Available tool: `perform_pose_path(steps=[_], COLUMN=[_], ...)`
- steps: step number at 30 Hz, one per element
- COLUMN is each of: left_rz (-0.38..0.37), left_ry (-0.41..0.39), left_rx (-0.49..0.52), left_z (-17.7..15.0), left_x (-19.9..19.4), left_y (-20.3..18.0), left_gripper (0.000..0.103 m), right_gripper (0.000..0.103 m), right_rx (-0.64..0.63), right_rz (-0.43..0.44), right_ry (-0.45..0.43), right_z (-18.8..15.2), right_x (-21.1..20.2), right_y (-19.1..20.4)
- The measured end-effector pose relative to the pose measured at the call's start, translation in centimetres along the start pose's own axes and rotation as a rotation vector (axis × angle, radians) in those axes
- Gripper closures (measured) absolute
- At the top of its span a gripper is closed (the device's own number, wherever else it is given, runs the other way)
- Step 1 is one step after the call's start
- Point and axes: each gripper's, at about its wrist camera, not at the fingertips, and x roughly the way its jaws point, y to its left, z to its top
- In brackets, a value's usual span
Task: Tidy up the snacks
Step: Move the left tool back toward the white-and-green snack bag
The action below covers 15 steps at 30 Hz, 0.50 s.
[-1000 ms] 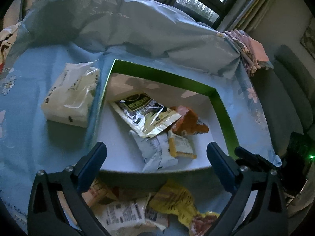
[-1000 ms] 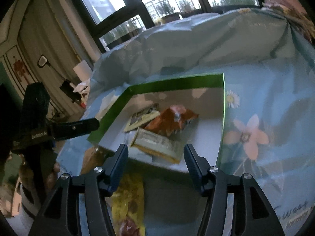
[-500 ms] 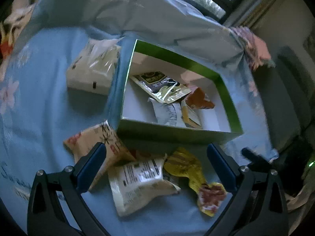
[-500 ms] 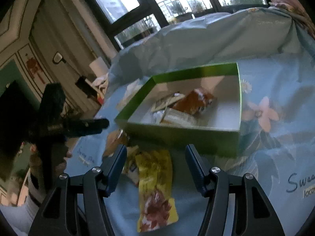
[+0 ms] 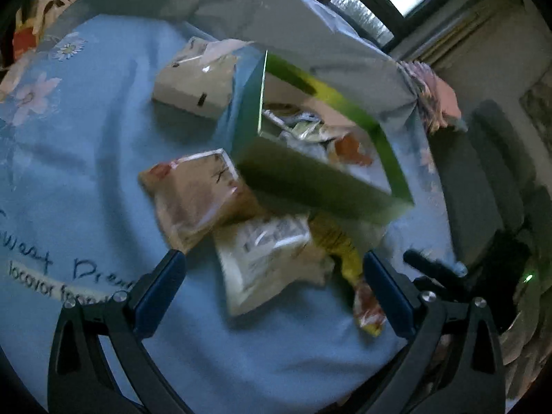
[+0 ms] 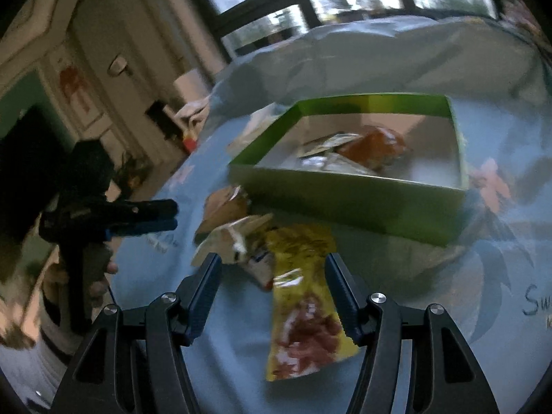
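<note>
A green box (image 5: 310, 179) (image 6: 348, 200) holds several snack packets, among them an orange one (image 6: 376, 145). In front of it on the blue cloth lie a tan packet (image 5: 193, 203), a white packet (image 5: 262, 258) and a yellow packet (image 6: 303, 296) (image 5: 348, 262). My left gripper (image 5: 272, 283) is open and empty, hovering above the white packet. My right gripper (image 6: 272, 286) is open and empty, with the yellow packet lying between its fingers below. The left gripper also shows at the left of the right wrist view (image 6: 138, 217).
A white tissue pack (image 5: 196, 82) lies left of the box. A bunched blue quilt (image 5: 276, 17) rises behind it. A grey sofa (image 5: 490, 179) stands to the right of the cloth, past its edge. Windows are at the back.
Both grippers have pulled back from over the box and dropped toward the loose packets in front of it. Both stay open. The packets have not moved.
</note>
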Motion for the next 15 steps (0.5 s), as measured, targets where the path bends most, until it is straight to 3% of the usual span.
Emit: perform_pose_path(steps=[5, 9, 13, 15], left_rz=[0.004, 0.068, 0.034, -0.004], left_ry=[0.022, 0.030, 0.045, 0.044], left_rx=[0.081, 0.147, 0.103, 0.049], left_z=[-1.5, -2.5, -2.9, -2.7], left_x=[0.1, 1.2, 1.8, 1.9], left_y=[-0.3, -1.0, 0.6, 1.6], left_gripper=[0.000, 0.001, 0.008, 0.017], right_gripper=[0.041, 0.041, 0.041, 0.041], right_rx=[-0.162, -0.247, -0.303, -0.339], right_rz=[0.010, 0.013, -0.003, -0.011], right_ry=[0.049, 0.093, 0.119, 0.124], right_z=[-0.1, 0.0, 0.2, 0.3], right_x=[1.9, 3.9, 5.5, 6.2], right_y=[3.5, 4.9, 5.4, 5.7])
